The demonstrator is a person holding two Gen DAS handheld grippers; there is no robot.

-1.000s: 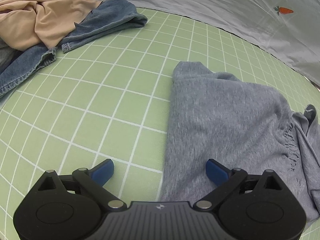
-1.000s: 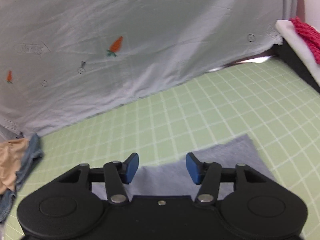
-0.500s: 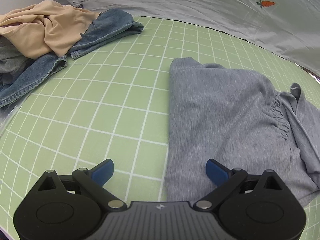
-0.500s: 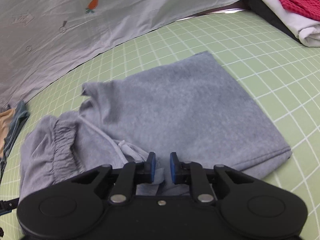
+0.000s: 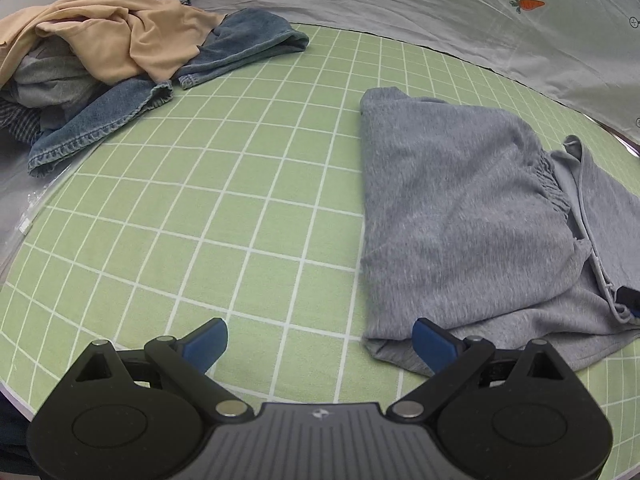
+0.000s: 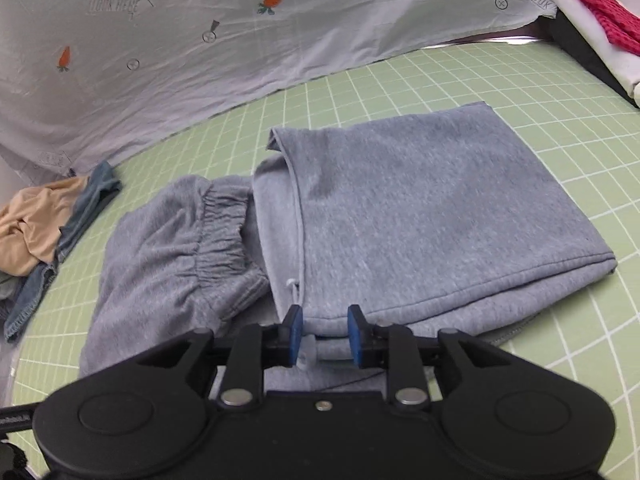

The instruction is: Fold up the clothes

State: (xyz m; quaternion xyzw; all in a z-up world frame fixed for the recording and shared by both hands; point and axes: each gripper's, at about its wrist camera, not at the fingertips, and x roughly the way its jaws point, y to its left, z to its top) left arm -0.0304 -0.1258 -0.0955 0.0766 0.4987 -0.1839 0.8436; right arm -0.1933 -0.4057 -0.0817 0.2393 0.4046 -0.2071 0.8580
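Note:
Grey sweatpants (image 6: 420,216) lie partly folded on the green grid mat (image 6: 460,76), the elastic waistband (image 6: 222,236) bunched at their left. My right gripper (image 6: 325,330) sits low at the near hem. Its jaws are opening, a narrow gap apart, with the hem's edge and a white drawstring tip (image 6: 305,356) between them, and the pads do not seem to press. In the left wrist view the sweatpants (image 5: 460,208) lie to the right. My left gripper (image 5: 316,344) is wide open with nothing between its fingers, its right finger (image 5: 434,342) over the garment's near corner. The right gripper's tip (image 5: 629,300) pokes in at the far right.
A heap of unfolded clothes lies at the mat's far left: a tan garment (image 5: 120,36) on blue jeans (image 5: 108,120). A pale sheet with carrot prints (image 6: 240,40) bounds the back. Folded white and red items (image 6: 592,8) sit at the far right.
The right gripper swung down from facing the sheet to the sweatpants' near hem, narrowed, then widened a little. The left gripper drew back, open throughout; more of the clothes heap now shows.

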